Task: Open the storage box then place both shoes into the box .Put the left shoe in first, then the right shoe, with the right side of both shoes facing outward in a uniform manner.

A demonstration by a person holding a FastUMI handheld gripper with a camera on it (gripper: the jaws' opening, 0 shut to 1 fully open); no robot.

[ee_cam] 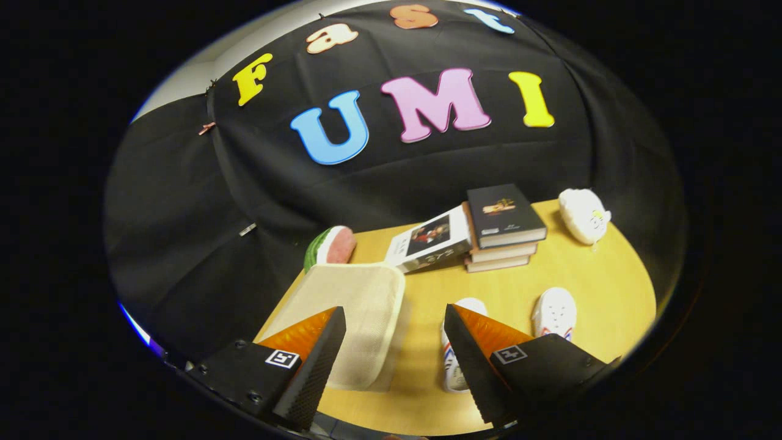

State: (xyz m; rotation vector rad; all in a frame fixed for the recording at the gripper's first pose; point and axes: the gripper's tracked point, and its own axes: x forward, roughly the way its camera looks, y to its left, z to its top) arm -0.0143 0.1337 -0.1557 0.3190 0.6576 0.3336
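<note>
The right finger (482,366) covers most of the near shoe (455,366), leaving its toe and one striped side. At about ten o'clock from the gripper (394,360), whose fingers stand apart, the left finger hides a corner of the storage box (360,318). The book covers (504,214) are too small to read. A watermelon-like toy (331,247), perhaps, sits partly behind the box.

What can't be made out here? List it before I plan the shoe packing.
- Near shoe: gripper view, heel end hidden behind one finger of the open gripper.
- Storage box: near corner covered by the other finger; whether its lid is latched cannot be told.
- Which shoe is left or right: far shoe too small to tell.
- Book cover: too small to read.
</note>
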